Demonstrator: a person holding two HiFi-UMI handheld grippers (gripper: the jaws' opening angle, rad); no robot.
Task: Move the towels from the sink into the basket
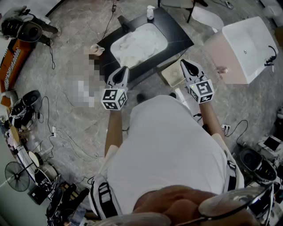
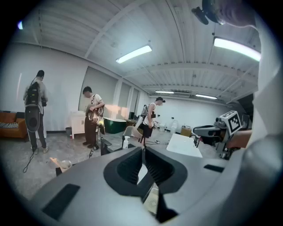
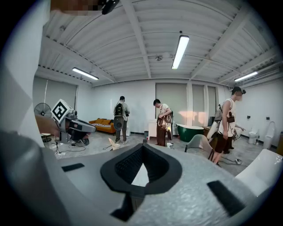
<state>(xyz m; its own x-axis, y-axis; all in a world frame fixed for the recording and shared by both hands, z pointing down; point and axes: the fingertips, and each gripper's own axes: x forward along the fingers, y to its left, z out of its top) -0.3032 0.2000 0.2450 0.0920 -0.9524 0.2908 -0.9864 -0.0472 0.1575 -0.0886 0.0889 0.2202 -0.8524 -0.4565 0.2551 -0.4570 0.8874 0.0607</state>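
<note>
White towels [image 1: 138,44] lie heaped in the sink [image 1: 116,43] set into a black counter. A cream perforated basket [image 1: 172,73] stands on the floor at the counter's near right corner. My left gripper [image 1: 124,69] hovers at the counter's near edge, just short of the sink, jaws shut and empty. My right gripper [image 1: 184,62] is held above the basket's right side, also shut with nothing in it. In the left gripper view the fingertips [image 2: 142,148] meet. The right gripper view shows the same at its fingertips [image 3: 142,147].
A black faucet [image 1: 125,23] and a soap bottle [image 1: 150,12] stand on the counter's far side. A white tub [image 1: 247,46] sits to the right. Cables, a fan [image 1: 17,175] and equipment litter the floor. Several people stand far back in the room.
</note>
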